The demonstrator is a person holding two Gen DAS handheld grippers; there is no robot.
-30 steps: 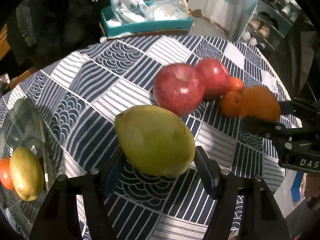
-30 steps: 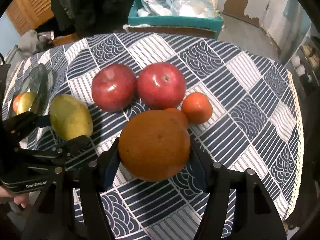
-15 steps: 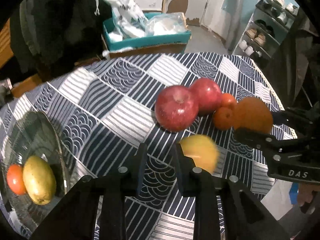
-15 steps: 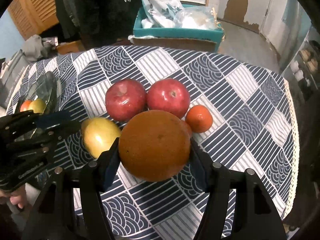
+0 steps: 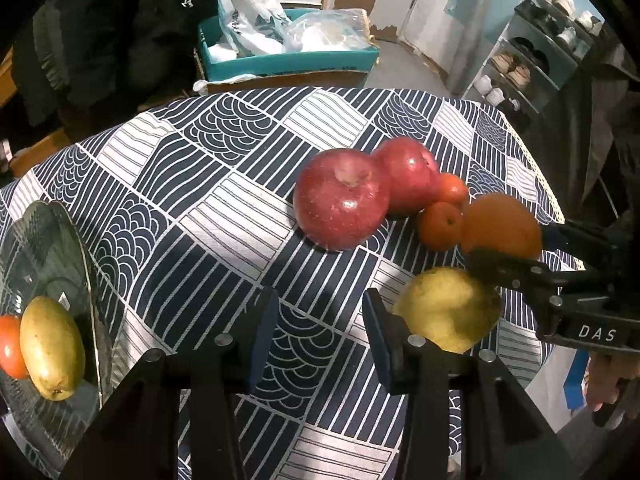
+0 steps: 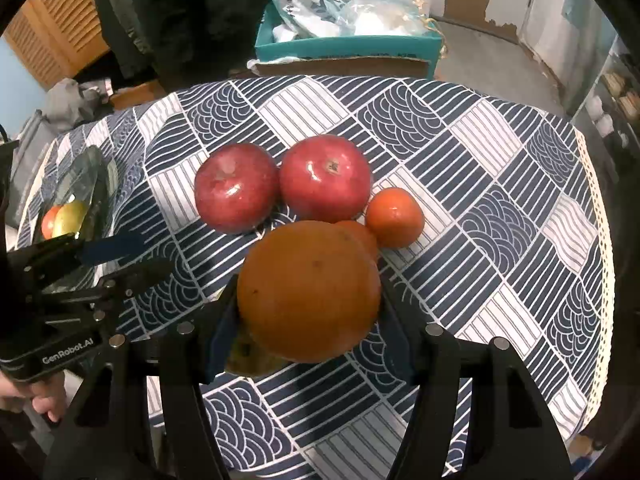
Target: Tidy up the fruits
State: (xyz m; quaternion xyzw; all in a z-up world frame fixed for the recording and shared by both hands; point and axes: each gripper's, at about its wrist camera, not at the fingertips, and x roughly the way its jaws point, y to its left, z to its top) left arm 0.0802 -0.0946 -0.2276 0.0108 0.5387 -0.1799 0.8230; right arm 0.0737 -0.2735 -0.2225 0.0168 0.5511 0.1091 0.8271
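My left gripper (image 5: 316, 300) is shut with nothing between its fingers, above the patterned tablecloth. A yellow-green mango (image 5: 444, 308) lies on the cloth just to its right, partly under the orange in the right wrist view (image 6: 248, 356). My right gripper (image 6: 308, 300) is shut on a large orange (image 6: 308, 288), held above the table. Behind it sit two red apples (image 6: 236, 188) (image 6: 324, 178) and two tangerines (image 5: 440, 226) (image 5: 452, 188). At the left, a glass plate (image 5: 48, 248) holds another mango (image 5: 52, 352) and a red-orange fruit (image 5: 10, 348).
A teal box (image 5: 288, 60) with plastic bags stands beyond the table's far edge. A shoe rack (image 5: 540, 60) is at the back right. The table's lace-trimmed edge (image 6: 600, 240) runs along the right. A person's hand (image 5: 608, 380) holds the right gripper's handle.
The mango slipped out of my left gripper, whose jaws closed empty. The mango rolled right and now lies under the held orange. The right gripper kept its grip.
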